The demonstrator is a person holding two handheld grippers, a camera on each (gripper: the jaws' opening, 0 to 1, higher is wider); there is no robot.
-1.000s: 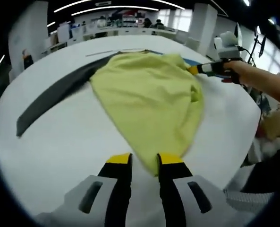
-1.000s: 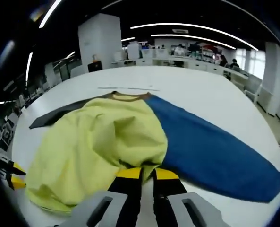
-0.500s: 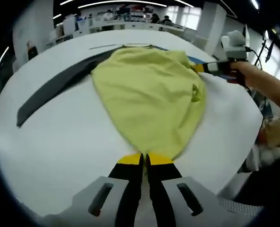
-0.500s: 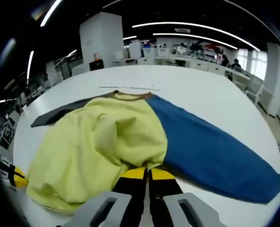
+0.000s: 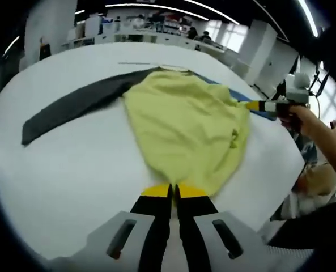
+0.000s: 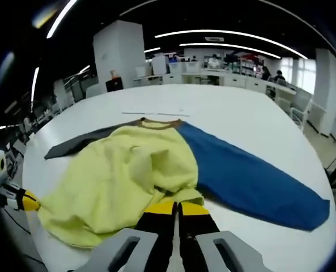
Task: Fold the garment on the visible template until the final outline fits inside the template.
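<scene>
1. The garment [image 5: 184,127], with a yellow body, a grey sleeve [image 5: 71,107] and a blue sleeve [image 6: 252,178], is spread on the white tabletop [image 5: 60,170].
2. The left gripper [image 5: 172,191] is clamped on the yellow hem.
3. The right gripper [image 6: 176,207] is closed on a bunched yellow edge.
</scene>
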